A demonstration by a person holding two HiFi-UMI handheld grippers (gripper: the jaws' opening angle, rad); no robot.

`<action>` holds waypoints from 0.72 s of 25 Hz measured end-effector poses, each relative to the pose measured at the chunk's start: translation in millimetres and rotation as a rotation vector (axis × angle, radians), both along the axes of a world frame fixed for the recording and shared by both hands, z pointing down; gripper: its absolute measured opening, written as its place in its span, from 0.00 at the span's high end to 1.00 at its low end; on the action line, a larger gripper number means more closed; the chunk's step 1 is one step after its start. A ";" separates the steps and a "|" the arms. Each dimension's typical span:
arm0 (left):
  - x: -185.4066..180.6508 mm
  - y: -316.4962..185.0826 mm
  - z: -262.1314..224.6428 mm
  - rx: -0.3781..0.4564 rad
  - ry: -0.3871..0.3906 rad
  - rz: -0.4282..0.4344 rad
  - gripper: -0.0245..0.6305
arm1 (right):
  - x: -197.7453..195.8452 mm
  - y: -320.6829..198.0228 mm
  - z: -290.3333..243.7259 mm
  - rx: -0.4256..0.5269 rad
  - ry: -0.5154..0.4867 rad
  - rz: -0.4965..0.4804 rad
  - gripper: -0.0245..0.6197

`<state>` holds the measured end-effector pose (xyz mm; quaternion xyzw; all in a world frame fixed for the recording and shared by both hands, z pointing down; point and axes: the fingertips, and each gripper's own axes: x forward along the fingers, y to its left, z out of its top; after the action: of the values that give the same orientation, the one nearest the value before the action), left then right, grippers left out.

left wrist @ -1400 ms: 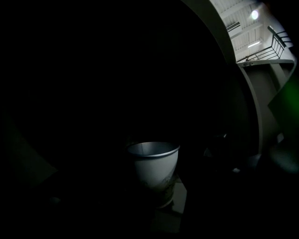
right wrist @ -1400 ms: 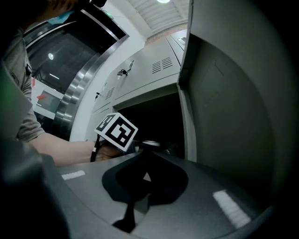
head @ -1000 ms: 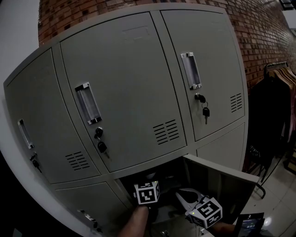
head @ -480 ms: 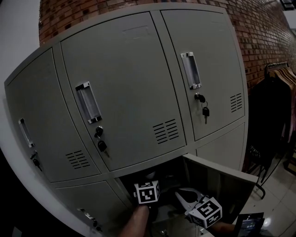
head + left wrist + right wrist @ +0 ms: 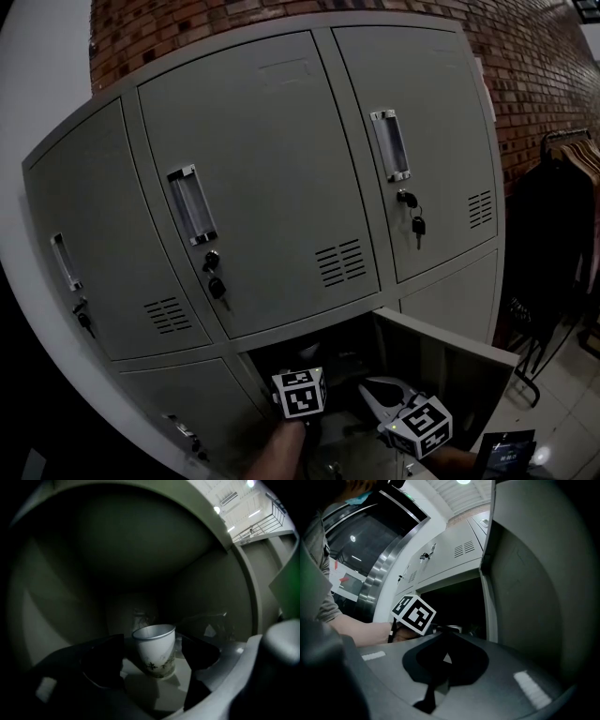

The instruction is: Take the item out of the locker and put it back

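Deep inside open locker (image 5: 140, 550), cup (image 5: 154, 652) standing upright at 12 o'clock between left gripper (image 5: 152, 644) jaws, just opening wide (pads clear of it). Right gripper (image 5: 446, 637) fingers pressing together, empty. Risk: pad clipping rim on pull-back, tipping cup.

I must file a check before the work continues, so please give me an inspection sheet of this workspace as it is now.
Surface: locker floor, the cup stands on it.
Job's things: paper cup upright inside the locker; its door swung open.
Clutter: a dim shape behind the cup, too dark to name.
Grippers: left gripper open, jaws have just been opening, cup between them untouched; right gripper shut, empty, beside the door.
Cables: nothing seen.
Surroundings: brick wall, clothes rack, keys hanging in upper locks.
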<state>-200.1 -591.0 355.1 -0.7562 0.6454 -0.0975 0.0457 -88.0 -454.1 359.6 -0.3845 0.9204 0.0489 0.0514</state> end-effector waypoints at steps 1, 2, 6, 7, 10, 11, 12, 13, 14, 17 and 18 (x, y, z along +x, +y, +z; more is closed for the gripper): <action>1.2 5.2 -1.4 0.005 -0.001 -0.002 0.37 | 0.7 1.6 -0.2 0.001 -0.001 -0.001 0.95; 2.9 10.7 -3.2 0.013 -0.001 -0.002 0.37 | 1.5 3.3 -0.5 0.001 -0.001 -0.003 0.95; 10.4 36.5 -11.4 0.063 0.010 0.008 0.38 | 4.6 12.3 -3.0 0.007 -0.004 -0.015 0.95; 13.1 44.6 -13.1 0.073 0.016 0.018 0.40 | 5.3 15.4 -3.8 0.009 -0.006 -0.020 0.95; 19.6 71.3 -16.9 0.104 0.039 0.040 0.52 | 7.7 26.8 -5.4 0.012 -0.012 -0.035 0.95; 20.8 80.2 -17.3 0.113 0.044 0.042 0.58 | 8.7 30.8 -5.6 0.012 -0.014 -0.040 0.95; 21.8 89.0 -17.3 0.121 0.048 0.042 0.62 | 9.4 35.2 -5.6 0.013 -0.016 -0.046 0.95; 22.5 98.1 -17.1 0.128 0.051 0.039 0.67 | 9.7 40.1 -5.5 0.013 -0.017 -0.054 0.95; 23.1 107.2 -16.4 0.134 0.050 0.034 0.71 | 9.9 45.5 -5.2 0.014 -0.018 -0.063 0.95; 26.3 135.3 -13.2 0.146 0.044 0.016 0.79 | 11.1 63.5 -3.4 0.015 -0.019 -0.091 0.95; 27.8 145.0 -12.3 0.151 0.041 0.010 0.82 | 12.1 69.6 -2.5 0.014 -0.019 -0.101 0.95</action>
<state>-172.3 -446.0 342.8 -0.7556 0.6481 -0.0325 0.0898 -76.0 -384.4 357.1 -0.3376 0.9377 0.0490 0.0654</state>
